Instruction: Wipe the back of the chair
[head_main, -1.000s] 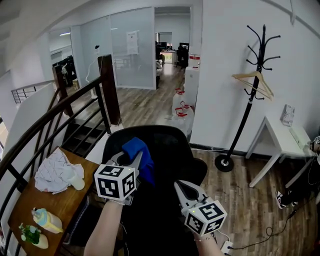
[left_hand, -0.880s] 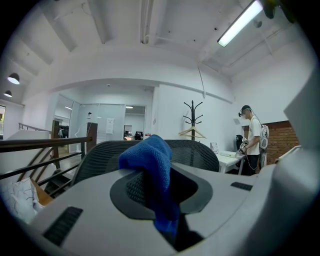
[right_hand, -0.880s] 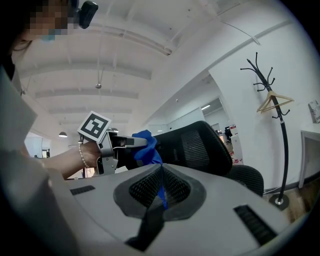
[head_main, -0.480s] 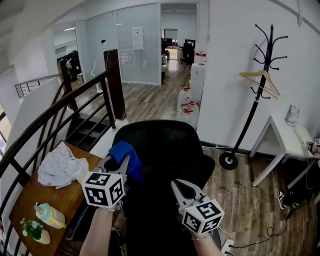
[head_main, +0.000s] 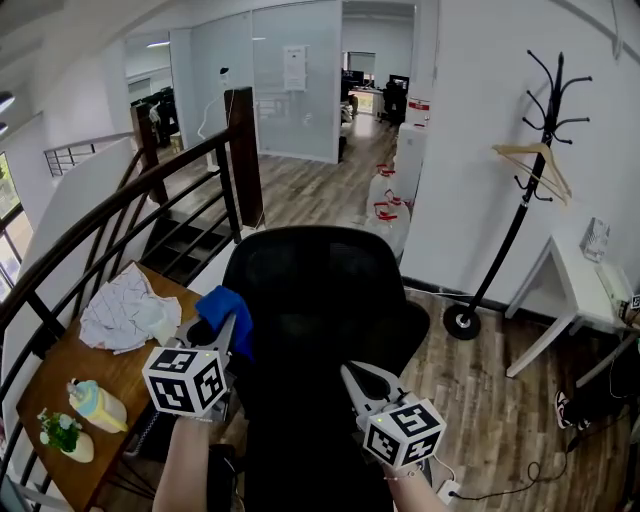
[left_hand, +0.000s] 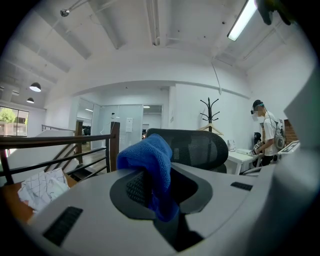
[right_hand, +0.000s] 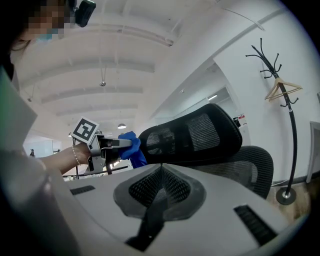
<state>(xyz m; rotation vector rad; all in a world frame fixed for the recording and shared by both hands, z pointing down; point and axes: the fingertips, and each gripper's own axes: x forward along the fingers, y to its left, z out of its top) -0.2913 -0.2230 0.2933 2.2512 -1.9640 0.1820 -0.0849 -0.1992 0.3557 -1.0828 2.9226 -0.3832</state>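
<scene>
The black mesh chair back (head_main: 320, 295) stands just in front of me. My left gripper (head_main: 226, 330) is shut on a blue cloth (head_main: 228, 310), which sits at the left edge of the chair back. In the left gripper view the blue cloth (left_hand: 150, 160) bulges out between the jaws, with the chair back (left_hand: 197, 147) behind it. My right gripper (head_main: 352, 378) is shut with nothing in it, low behind the chair's right half. The right gripper view shows the chair back (right_hand: 195, 132) above the shut right gripper (right_hand: 159, 192), and the blue cloth (right_hand: 131, 149) at the chair's left edge.
A wooden side table (head_main: 40, 385) at the left carries a crumpled white cloth (head_main: 125, 312), a bottle (head_main: 95, 405) and a small plant (head_main: 60, 435). A stair railing (head_main: 120, 215) runs behind it. A coat rack (head_main: 530, 170) and a white table (head_main: 585, 290) stand at the right. A person (left_hand: 267, 132) stands far right.
My left gripper has slid the blue cloth leftward across the chair back to its left edge. The right gripper has barely moved.
</scene>
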